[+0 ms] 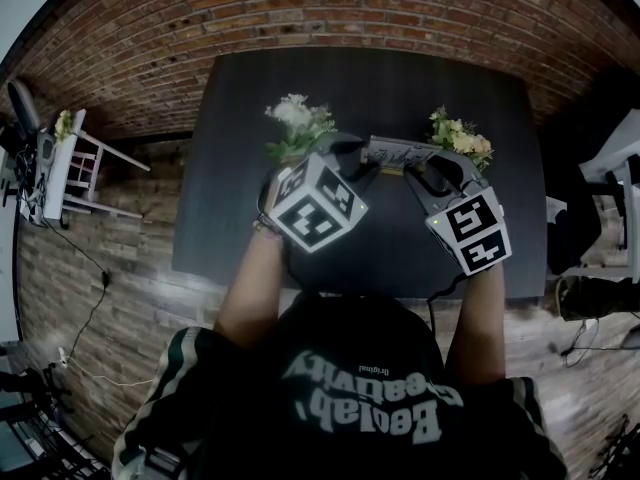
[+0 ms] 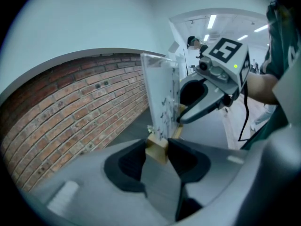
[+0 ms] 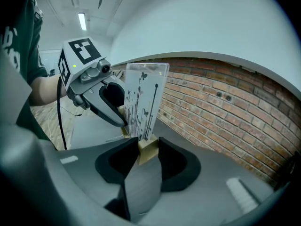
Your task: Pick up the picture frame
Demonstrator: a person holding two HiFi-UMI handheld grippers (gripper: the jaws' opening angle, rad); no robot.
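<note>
The picture frame [image 1: 398, 154] is a clear panel with thin black plant drawings, standing upright on small wooden foot blocks. It sits between two flower bunches on the dark table [image 1: 380, 78]. My left gripper [image 1: 362, 160] is shut on the frame's left foot block [image 2: 157, 149], with the panel [image 2: 162, 98] rising just beyond the jaws. My right gripper [image 1: 422, 171] is shut on the right foot block [image 3: 147, 150], below the panel [image 3: 143, 102]. Each gripper shows in the other's view, the right gripper [image 2: 217, 76] and the left gripper [image 3: 96, 86], at opposite ends of the frame. Whether the frame rests on the table I cannot tell.
A white flower bunch [image 1: 298, 123] stands left of the frame and a yellowish one [image 1: 460, 138] to its right, both close to the grippers. Brick floor surrounds the table. A white chair [image 1: 75, 173] stands far left and more furniture [image 1: 615, 183] at the right.
</note>
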